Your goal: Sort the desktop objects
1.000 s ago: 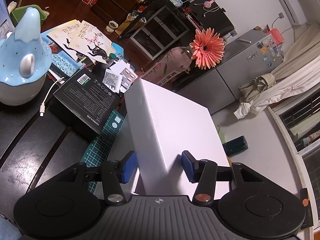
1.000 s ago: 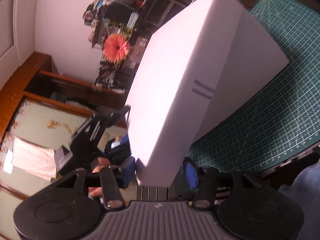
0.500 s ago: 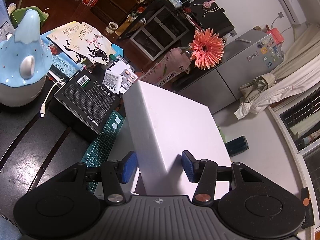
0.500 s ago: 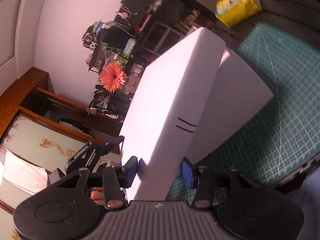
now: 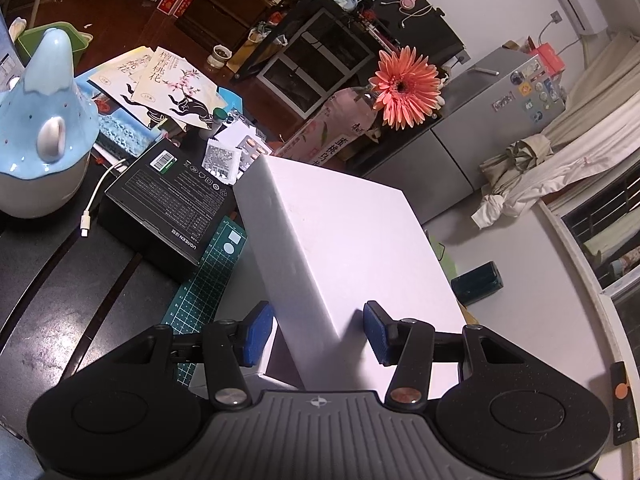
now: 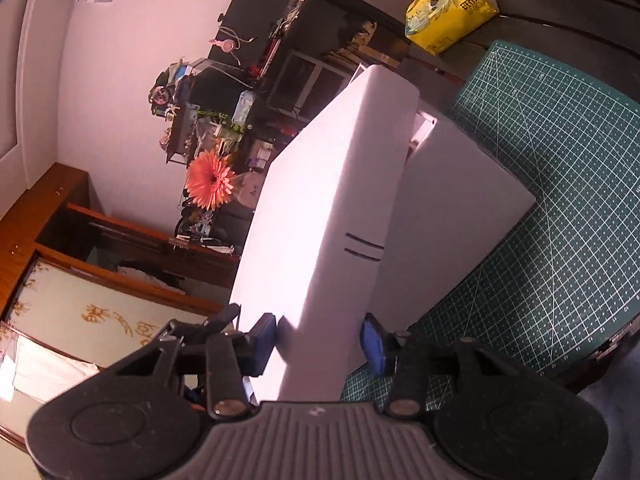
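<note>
Lifting white box lid [image 5: 340, 240] off its base [image 6: 452, 216], which sits on green cutting mat [image 6: 560, 200]: left tool [image 5: 316, 330] pinches one lid corner, right tool [image 6: 318, 338] pinches opposite edge. Keep both level w/ even pull, else lid jams.

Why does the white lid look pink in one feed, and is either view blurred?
Right wrist view: warm pinkish cast over the lid, with a hard shadow near the gripper. Left wrist view: neutral light, dim room. Both sharp; fisheye bends the edges.
</note>
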Tool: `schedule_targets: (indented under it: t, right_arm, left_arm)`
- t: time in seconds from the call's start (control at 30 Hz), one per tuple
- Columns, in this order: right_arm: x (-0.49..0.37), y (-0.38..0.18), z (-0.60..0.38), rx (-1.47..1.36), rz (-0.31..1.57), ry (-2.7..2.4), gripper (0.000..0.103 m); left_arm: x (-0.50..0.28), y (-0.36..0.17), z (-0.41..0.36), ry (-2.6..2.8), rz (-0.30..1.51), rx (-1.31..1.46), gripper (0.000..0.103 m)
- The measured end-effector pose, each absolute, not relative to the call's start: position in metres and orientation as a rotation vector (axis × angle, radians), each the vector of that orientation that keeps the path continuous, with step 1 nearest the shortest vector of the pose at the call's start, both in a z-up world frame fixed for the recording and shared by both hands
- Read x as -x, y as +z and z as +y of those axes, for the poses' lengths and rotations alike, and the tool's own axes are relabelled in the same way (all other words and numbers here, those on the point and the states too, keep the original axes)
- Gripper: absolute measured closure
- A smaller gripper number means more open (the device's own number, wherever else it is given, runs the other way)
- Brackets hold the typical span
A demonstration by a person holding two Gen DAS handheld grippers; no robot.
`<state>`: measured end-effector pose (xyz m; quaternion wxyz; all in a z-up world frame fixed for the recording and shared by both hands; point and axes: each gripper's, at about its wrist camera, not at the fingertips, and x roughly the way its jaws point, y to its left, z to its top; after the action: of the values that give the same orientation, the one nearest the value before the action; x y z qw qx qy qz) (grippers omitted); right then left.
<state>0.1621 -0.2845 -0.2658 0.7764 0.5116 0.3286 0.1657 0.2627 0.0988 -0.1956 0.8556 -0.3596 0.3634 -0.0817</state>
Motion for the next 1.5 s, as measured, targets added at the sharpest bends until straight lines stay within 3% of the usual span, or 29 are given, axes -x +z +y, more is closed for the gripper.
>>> schedule_targets:
  t: [0.93,1.23,1.33,1.5]
  right_arm:
    - [-0.163,-0.267,-0.283,-1.12,0.737,0.382,0.05]
    - [-0.165,-0.274,-0.277,-1.184,0.771,0.446,0.051]
    - [-0.163,-0.277,-0.273,-1.194,0.786,0.459,0.059]
    - [-0.159,-0.278,-0.269,-1.199,0.802,0.475,0.06]
  left_arm:
    - [-0.292,-0.217,0.124,-0.162,0.72,0.911,0.041]
    - [-0.294,-0.221,0.12,-0.2,0.721,0.956,0.041]
    - [-0.294,-0.222,0.119,-0.206,0.726,0.968,0.041]
    - [-0.294,-0.223,0.118,-0.205,0.724,0.974,0.046]
